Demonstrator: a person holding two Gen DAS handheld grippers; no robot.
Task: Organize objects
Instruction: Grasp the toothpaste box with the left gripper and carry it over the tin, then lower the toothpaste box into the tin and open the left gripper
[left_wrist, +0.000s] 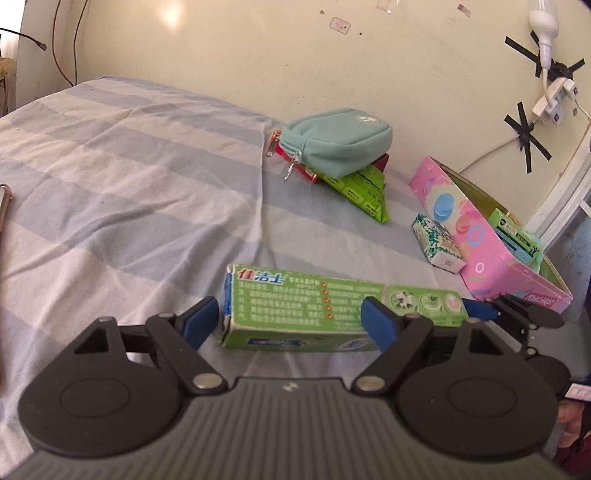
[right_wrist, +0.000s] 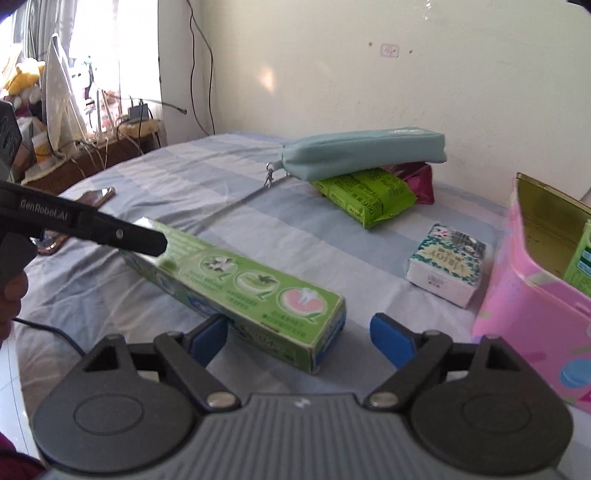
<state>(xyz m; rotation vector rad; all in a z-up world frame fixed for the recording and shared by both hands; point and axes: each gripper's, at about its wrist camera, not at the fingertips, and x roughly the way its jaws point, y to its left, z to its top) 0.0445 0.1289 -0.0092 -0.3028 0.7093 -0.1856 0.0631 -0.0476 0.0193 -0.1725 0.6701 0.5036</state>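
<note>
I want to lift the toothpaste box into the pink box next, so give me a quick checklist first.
1. Left gripper jaws open around toothpaste box: ok.
2. Right gripper jaws open at the box's other end: ok.
3. Jaws closed on the box: not ok.
4. Pink box open on top: ok.
5. Room inside for the box's length: cannot tell.
6. Tissue pack beside the pink box, near the path: not ok.

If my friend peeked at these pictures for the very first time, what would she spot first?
Probably the long green toothpaste box lying on the striped bedsheet, right in front of both open tools, the left tool and the right tool. Next, the bright pink box standing open at the right, and the teal pouch stacked on green and red packets near the wall.
</note>
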